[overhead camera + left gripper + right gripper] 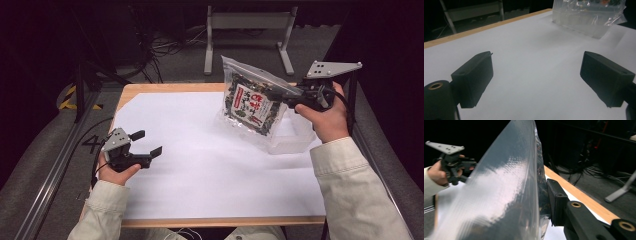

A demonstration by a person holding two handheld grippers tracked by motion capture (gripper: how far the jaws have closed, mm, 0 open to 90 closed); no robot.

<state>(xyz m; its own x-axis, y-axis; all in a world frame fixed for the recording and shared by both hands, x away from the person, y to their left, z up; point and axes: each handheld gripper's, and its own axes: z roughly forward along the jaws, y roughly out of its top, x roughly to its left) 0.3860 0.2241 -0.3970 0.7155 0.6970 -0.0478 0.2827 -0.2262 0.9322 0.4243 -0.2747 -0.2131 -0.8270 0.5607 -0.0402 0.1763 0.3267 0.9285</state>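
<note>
Right of centre in the high view: a clear packet (248, 103) of dark dried food with a red and white label, lifted and tilted above a clear plastic tub (295, 136) on the white sheet (200, 160). Pinched at its right edge by the right gripper (278, 94), jaws closed tight on the plastic. Grey plate on top, hand (325, 117) wrapped round the grip. In the right gripper view, close and shiny across the middle, one black jaw pressed against its far side. Lower left of the high view: the left gripper (148, 143), jaws spread wide, holding nothing, low over the sheet. Between them in the left gripper view, bare white sheet; at upper right, the tub and packet (594, 3). Along the far edge, the wooden table (165, 88) rim.
</note>
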